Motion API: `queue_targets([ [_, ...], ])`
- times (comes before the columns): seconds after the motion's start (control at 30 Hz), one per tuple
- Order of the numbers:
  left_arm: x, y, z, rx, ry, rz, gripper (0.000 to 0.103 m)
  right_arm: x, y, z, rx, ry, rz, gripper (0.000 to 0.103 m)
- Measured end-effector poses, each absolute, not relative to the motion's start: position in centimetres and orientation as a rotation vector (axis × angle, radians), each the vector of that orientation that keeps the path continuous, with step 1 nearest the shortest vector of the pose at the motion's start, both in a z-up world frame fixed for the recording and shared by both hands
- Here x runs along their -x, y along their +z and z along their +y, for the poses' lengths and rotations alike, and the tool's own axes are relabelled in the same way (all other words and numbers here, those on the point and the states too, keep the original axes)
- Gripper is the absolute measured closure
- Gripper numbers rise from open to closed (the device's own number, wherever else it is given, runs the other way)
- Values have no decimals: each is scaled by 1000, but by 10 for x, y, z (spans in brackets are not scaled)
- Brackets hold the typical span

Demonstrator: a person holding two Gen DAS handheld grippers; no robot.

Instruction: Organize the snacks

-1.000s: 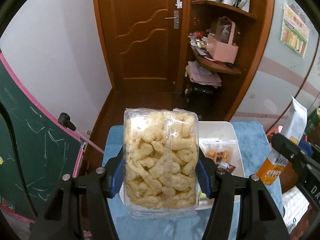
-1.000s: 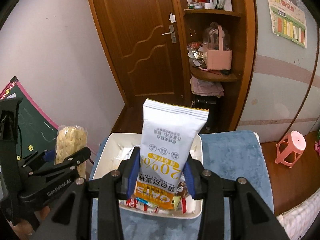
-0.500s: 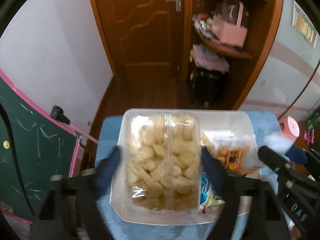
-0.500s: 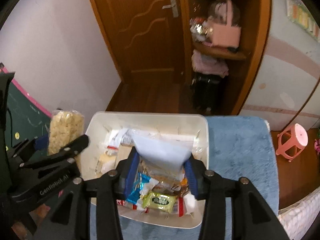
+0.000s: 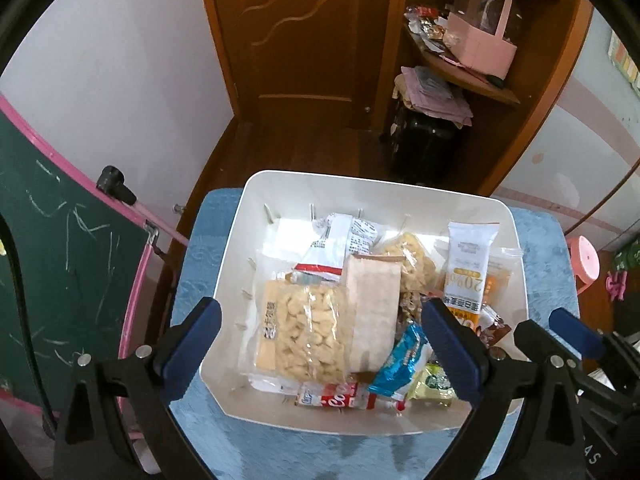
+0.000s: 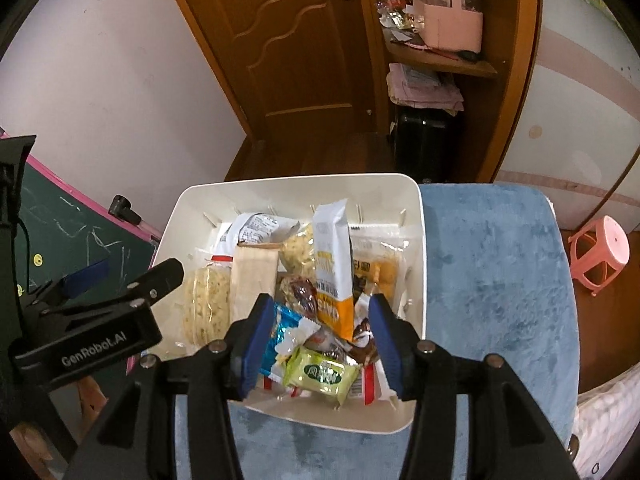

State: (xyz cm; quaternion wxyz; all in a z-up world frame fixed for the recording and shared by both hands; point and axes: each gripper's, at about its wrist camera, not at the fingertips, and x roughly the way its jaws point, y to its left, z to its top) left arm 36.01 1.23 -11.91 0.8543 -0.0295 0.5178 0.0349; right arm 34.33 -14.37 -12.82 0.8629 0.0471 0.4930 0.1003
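Setting: bedroom corner with a wooden door (image 5: 304, 40) and corner shelf; a blue plush surface (image 6: 492, 272) carries a white bin (image 5: 256, 216) of snacks.

Left to right:
- Left gripper (image 5: 320, 344): jaws wide, just opened, nothing between the pads. "GenRobot.AI" is printed on its body, seen from the right wrist.
- Clear bag of puffed snacks (image 5: 304, 328): lies flat in the bin's left part, directly under the left jaws, long axis running away from the camera.
- Tan packet (image 5: 374, 312): touching the puffed bag's right edge.
- White and orange pouch (image 6: 332, 264): propped upright among the wrappers, marked "20%"; other print too small to read.
- Right gripper (image 6: 320, 340): jaws narrowly parted, just opened, clear of the pouch, which stands just beyond them.
- Green wrapped sweet (image 6: 324, 374): between the right fingers, untouched.

Judgement: both items are delivered; each hand must lift straight out.
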Motion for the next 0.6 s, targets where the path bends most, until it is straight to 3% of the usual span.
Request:
queue_targets([
  [0.6, -305, -95, 4, 70, 103, 1046, 1, -309, -117, -148, -78, 238, 997, 53],
])
